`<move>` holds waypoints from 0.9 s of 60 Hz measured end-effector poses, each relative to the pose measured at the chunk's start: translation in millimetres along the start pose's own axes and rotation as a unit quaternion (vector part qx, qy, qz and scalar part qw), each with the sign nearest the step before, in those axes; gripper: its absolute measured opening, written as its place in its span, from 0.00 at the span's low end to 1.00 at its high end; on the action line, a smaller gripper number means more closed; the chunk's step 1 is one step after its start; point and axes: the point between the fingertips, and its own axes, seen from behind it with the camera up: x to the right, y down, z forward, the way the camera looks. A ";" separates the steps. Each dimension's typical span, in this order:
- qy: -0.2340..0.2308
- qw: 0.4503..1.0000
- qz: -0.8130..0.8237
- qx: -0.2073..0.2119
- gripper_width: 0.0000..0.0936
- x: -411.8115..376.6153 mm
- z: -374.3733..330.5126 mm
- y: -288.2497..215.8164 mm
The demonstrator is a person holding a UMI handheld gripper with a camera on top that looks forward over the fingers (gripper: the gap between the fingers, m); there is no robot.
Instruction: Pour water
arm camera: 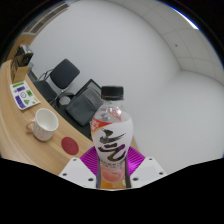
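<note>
Gripper (111, 172) closed on a capped bottle (111, 140), both pads pressing its lower body, held upright above the table's (25, 140) near edge. White cup (44, 124) stands apart on the table, beyond a red coaster (70, 146). Pouring not yet begun; cap apparently on.

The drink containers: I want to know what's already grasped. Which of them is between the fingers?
The capped bottle with the pinkish label, held upright in the hand-held gripper. The white cup stands apart on the wooden table.
</note>
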 end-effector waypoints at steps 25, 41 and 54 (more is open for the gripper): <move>0.079 0.849 -0.522 0.019 0.35 -36.0 101.5 -51.3; 0.079 0.785 -0.612 0.058 0.35 -59.8 106.9 -59.8; 0.024 0.896 -0.435 0.088 0.35 -52.8 92.5 -75.3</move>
